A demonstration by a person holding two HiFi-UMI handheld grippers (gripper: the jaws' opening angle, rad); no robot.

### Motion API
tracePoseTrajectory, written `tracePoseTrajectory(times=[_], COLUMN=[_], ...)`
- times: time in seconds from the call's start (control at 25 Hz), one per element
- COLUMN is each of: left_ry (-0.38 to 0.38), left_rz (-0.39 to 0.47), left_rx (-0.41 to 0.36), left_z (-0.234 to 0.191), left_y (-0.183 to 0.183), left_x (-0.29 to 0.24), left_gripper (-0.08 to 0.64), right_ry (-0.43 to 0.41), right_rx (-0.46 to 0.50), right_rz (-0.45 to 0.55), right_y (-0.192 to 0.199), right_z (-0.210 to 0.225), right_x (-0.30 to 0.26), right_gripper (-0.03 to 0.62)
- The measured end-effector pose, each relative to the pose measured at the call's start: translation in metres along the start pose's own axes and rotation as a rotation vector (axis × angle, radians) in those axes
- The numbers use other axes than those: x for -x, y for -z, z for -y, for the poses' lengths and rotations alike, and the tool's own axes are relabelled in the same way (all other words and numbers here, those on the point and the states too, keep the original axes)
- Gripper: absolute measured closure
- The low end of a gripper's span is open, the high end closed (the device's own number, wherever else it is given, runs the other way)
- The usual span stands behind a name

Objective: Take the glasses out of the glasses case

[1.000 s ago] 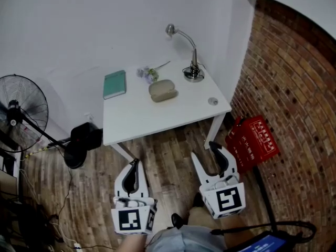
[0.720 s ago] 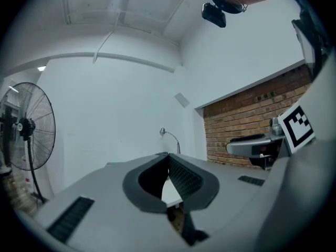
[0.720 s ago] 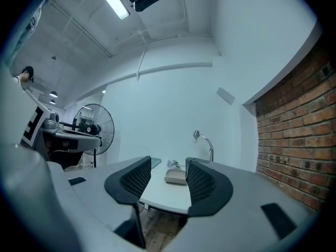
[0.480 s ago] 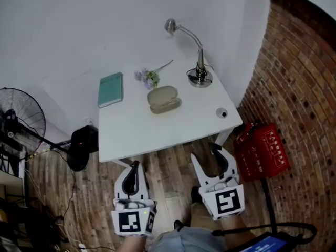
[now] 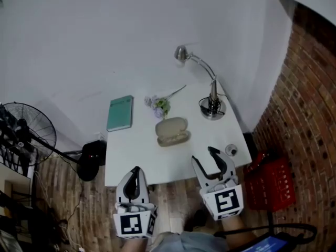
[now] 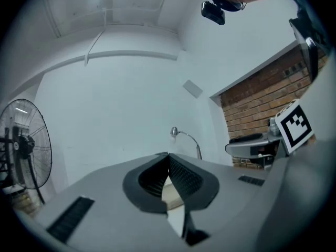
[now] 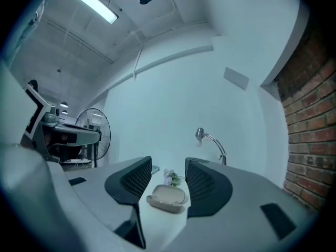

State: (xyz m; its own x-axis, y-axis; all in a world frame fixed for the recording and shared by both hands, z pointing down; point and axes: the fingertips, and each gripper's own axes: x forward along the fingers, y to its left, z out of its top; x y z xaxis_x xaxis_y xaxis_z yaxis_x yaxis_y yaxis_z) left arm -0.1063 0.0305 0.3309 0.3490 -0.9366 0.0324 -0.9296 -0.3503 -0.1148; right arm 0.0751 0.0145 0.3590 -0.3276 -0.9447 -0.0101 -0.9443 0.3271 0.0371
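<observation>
A beige glasses case (image 5: 172,130) lies in the middle of the white table (image 5: 136,156), and no glasses show. My left gripper (image 5: 135,176) hangs at the table's front edge, shut with nothing in it. My right gripper (image 5: 205,157) is open and empty over the front edge, short of the case. In the right gripper view the case (image 7: 167,198) appears far off between the open jaws of the right gripper (image 7: 168,180). In the left gripper view the left gripper (image 6: 168,159) has its jaws pressed together, with a beige bit of the case (image 6: 171,195) behind them.
On the table are a green book (image 5: 120,113), a sprig of flowers (image 5: 160,105), a chrome desk lamp (image 5: 211,101) and a small round object (image 5: 230,150). A fan (image 5: 29,135) stands left, a red crate (image 5: 270,180) and brick wall right.
The head view has moved up to the table, so the case and table sit closer and both grippers now reach its front edge. Neither gripper's jaws changed.
</observation>
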Motion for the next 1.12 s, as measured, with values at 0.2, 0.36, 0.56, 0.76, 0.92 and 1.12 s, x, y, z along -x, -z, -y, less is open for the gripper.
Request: tracePoseTrajectory(times=[0.2,0.36,0.56,0.76,0.92,1.12], left_ry=[-0.056,-0.102,-0.121,-0.103,-0.11,-0.072], left_rz=[0.005,-0.009,-0.009,-0.014,-0.006,-0.025], left_rx=[-0.009,0.01,0.044,0.084,0.104,0.109], left_z=[-0.017,-0.037,-0.058,-0.08,-0.104,-0.127], left_y=[-0.005,0.003,0.017,0.034,0.027,0.021], left_x=[-0.019,-0.029,-0.053,-0.096,-0.135,-0.171], left_gripper=[0.554,0.554,0.554,0.554,0.554,0.554], right_ry=[-0.04,-0.065,-0.089,-0.108,-0.138,-0.167], right_rx=[0.003,0.024,0.043,0.061,0.094,0.133], right_rz=[0.023,0.014,-0.018,-0.06,-0.067,-0.065], right_y=[-0.01,-0.008,0.004,0.017,0.015,0.004], right_z=[0.014,0.018,0.017,0.014,0.013,0.008], right_x=[-0.035,-0.059,-0.091,-0.134,-0.175,-0.214], right_gripper=[0.379,0.382,0.382,0.382,0.383,0.39])
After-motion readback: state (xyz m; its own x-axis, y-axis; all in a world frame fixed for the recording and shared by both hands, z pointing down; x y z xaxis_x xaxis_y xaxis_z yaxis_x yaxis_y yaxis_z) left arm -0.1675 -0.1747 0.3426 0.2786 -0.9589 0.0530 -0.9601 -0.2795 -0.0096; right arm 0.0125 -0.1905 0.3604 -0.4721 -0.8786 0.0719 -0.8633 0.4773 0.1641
